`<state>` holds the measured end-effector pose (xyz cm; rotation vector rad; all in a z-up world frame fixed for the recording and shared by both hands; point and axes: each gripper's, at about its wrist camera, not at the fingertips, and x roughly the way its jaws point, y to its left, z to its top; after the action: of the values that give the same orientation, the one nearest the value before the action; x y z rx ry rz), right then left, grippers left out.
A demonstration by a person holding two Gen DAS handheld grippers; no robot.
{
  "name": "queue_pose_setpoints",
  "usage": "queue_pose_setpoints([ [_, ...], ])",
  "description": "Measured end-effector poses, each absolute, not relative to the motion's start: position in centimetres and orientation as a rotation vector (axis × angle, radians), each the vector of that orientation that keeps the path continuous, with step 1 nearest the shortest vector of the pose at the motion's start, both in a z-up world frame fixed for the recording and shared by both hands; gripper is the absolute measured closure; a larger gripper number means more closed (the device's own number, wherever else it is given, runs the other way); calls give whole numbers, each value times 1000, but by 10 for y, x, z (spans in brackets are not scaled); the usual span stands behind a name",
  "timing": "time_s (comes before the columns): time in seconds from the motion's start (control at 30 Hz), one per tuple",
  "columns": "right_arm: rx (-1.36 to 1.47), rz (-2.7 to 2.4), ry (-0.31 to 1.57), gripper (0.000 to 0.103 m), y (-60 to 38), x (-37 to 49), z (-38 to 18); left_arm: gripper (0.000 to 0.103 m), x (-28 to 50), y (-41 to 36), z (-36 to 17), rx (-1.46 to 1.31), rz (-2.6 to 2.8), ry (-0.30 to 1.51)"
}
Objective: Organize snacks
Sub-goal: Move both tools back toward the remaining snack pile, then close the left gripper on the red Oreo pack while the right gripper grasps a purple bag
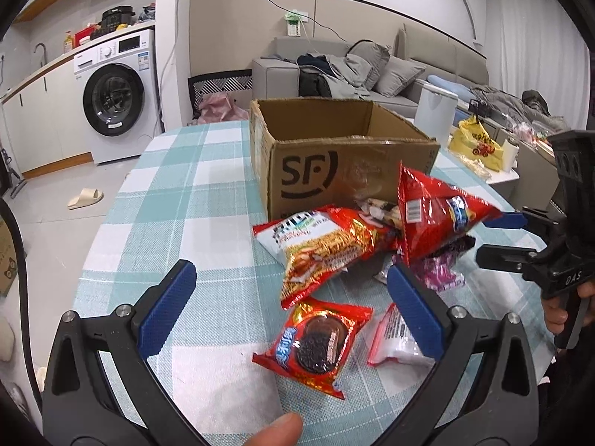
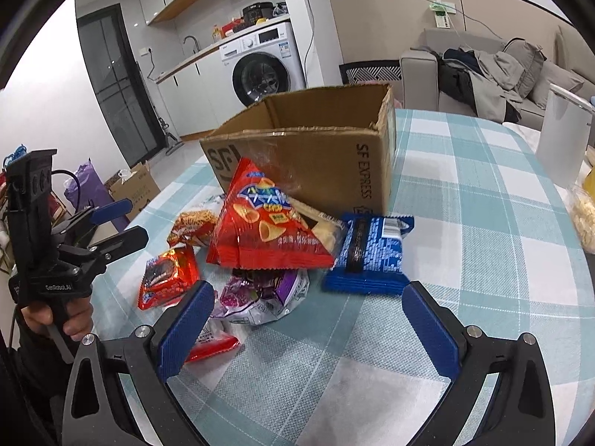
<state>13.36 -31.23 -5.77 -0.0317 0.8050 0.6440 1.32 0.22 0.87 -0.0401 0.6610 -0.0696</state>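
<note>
Now, left wrist view: the left gripper (image 1: 290, 310) hangs wide apart over the checked tablecloth (image 1: 178, 200).
Cookie packet (image 1: 315, 345): red, sandwich-biscuit picture, flat between the fingers.
Noodle bag (image 1: 327, 249): at 12 o'clock of it, leaning toward the cardboard box (image 1: 334, 171).
Right wrist view: the right gripper (image 2: 308, 330) is spread, gripping nothing.
Chip bag (image 2: 267, 230): red, propped against the box at 12 o'clock.
Blue packet (image 2: 372, 252): at 1 o'clock, flat.
Purple wrapper (image 2: 264, 293): crumpled, partly under the chip bag, print unreadable.
</note>
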Motion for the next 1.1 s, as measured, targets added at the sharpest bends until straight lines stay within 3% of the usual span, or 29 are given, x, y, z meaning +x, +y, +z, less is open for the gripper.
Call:
queue_pose_setpoints([
  [0.93, -12, 693, 916, 4, -278, 149, -87, 1, 28, 2, -35, -22, -66, 823],
  [1.1, -5, 706, 927, 12, -274, 152, -89, 1, 27, 0, -41, -3, -76, 851],
])
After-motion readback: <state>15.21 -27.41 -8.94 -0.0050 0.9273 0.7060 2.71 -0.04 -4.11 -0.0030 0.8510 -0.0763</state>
